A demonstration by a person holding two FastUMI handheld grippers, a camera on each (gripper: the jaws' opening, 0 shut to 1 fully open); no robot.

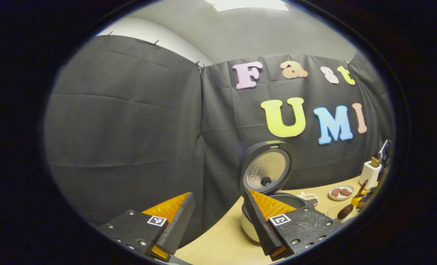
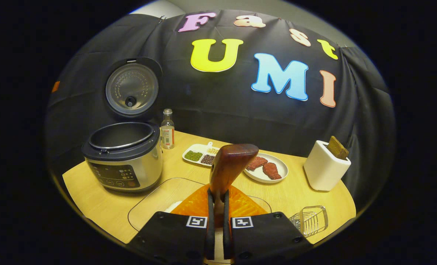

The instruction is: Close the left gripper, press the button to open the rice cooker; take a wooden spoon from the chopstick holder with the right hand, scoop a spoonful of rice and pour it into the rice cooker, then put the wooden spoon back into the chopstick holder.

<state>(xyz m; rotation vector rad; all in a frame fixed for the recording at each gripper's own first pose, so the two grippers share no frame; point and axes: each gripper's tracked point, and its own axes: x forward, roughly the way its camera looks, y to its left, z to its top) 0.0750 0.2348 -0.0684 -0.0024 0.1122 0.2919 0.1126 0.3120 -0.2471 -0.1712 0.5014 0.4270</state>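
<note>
Two steps are complete: rice cooker [image 2: 124,158] lid up, wooden spoon [image 2: 230,167] clamped in my right gripper [image 2: 217,217]; left gripper [image 1: 218,217] spread, empty. Scooping, pouring, returning remain.

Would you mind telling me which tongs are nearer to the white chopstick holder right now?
Right, as far as I can judge. The right tongs hold the wooden spoon with the chopstick holder just across the table; the left tongs sit by the rice cooker, the holder far beyond.
</note>
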